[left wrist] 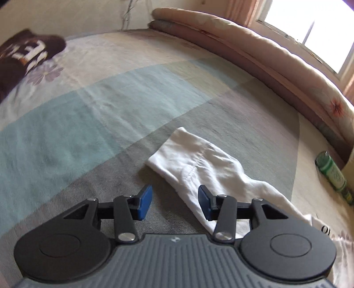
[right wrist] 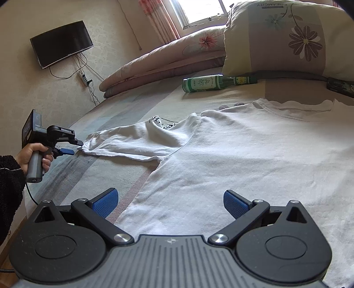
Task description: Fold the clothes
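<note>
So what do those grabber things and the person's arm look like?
Each gripper, left and right, is black with two round discs, silver bolts, a ribbed grey middle and blue ridged finger pads. Seen from the right wrist, the left one has a grey pistol handle, a black box on top and a dark cable hanging down. The hand comes out of a fuzzy black sleeve.

Around my bed, away from the work

A green glass bottle [right wrist: 208, 83] lies on its side on my patchwork bedsheet [left wrist: 93, 115], near a big flowered pillow [right wrist: 287, 42]. A rolled pink quilt [right wrist: 159, 66] runs along the far edge under the bright window [right wrist: 199, 11]. A dark television [right wrist: 62, 44] hangs on the wall, with a power strip [right wrist: 83, 79] and cables below it.
</note>
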Demonstrator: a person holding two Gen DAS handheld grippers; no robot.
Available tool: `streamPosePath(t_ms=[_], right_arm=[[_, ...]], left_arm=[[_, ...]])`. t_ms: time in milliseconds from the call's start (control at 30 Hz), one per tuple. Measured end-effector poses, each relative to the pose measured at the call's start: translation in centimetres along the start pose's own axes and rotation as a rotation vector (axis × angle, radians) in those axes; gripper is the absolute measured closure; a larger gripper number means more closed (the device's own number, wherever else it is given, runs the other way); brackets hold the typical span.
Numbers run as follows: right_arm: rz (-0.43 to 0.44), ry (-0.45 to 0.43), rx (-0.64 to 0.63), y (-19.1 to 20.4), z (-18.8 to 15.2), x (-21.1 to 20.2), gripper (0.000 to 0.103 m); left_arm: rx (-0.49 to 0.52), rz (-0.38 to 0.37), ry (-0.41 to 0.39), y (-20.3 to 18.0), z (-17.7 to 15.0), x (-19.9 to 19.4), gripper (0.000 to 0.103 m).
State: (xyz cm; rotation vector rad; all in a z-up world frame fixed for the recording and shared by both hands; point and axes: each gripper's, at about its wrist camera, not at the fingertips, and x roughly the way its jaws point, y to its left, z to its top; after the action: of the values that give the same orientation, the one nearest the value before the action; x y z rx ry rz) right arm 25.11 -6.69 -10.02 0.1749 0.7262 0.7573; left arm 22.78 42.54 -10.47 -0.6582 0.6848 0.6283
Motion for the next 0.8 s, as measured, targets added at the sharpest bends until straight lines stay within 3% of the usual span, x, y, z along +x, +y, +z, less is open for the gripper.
streamPosePath(t_ms=[100,300,333,400,467,633,667,700,800], right_arm=[[0.019,-0.004,0.016,-0.1,0.1,-0.2,0.000],[0.017,-0.004,0.008,0.1,0.0,-0.1,0.000],[0.014,-0.004,0.009,0.0,0.0,-0.1,0.000],[0.007,-0.004,0.010,-0.1,0.0,0.0,0.000],[0.006,-0.005,0.013,-0.1,0.0,-0.1,0.000],[0.007,-0.007,0.011,0.0,0.0,-0.1,0.000],[0.008,-0.008,0.012,0.0,0.0,-0.2,0.000],[0.011,-0.008,0.015,0.0,0.0,-0.2,0.000],[0.013,-0.006,0.015,0.0,0.0,-0.1,0.000]], left_arm=[[-0.162,-0.001,-0.026,2.3,0.6,0.0,0.058],[-0.165,0.029,-0.087,1.2,2.1,2.2,0.063],[-0.136,0.058,-0.092,0.6,2.2,2.4,0.066],[-0.078,0.092,-0.100,-0.5,2.1,2.5,0.085],[-0.027,0.112,-0.109,-1.4,1.8,2.3,0.093],[-0.033,0.154,-0.127,-0.6,1.2,0.4,0.093],[-0.021,0.178,-0.121,-0.4,1.3,0.2,0.082],[-0.012,0.206,-0.123,-0.3,1.4,0.0,0.078],[0.009,0.292,-0.187,-0.7,2.1,-0.9,0.077]])
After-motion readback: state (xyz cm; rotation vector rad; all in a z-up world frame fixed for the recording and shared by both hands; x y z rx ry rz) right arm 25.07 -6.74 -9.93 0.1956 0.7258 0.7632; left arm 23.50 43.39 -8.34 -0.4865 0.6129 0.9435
